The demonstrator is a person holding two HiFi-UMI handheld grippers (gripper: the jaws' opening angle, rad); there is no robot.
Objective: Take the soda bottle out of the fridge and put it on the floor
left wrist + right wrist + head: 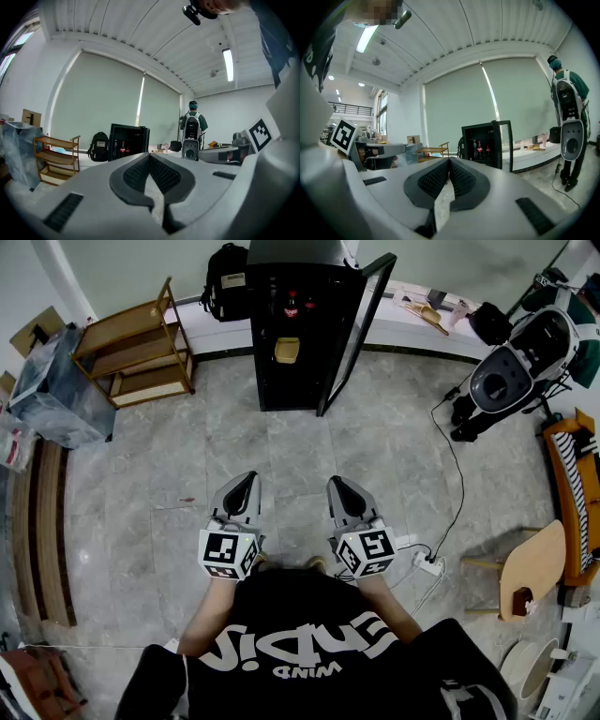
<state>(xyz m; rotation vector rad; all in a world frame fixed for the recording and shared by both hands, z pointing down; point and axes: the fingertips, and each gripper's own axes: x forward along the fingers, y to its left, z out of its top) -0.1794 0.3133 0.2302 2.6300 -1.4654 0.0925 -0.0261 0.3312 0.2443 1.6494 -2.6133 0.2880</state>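
Note:
A black fridge (298,329) stands at the far wall with its glass door (358,332) swung open to the right. Soda bottles (292,306) with red labels stand on its upper shelf, and a yellow item (287,350) lies on the shelf below. The bottles (123,148) show small in the left gripper view and again, bottles (479,149), in the right gripper view. My left gripper (246,480) and right gripper (335,485) are held side by side low in front of the person, well short of the fridge. Both point toward it, jaws shut together with nothing between them.
A wooden shelf rack (136,343) and a black backpack (225,282) stand left of the fridge. A plastic-wrapped box (52,385) is at the far left. A white machine (520,367), a cable with power strip (429,564) and a wooden stool (530,568) occupy the right. A person in green (567,89) stands there.

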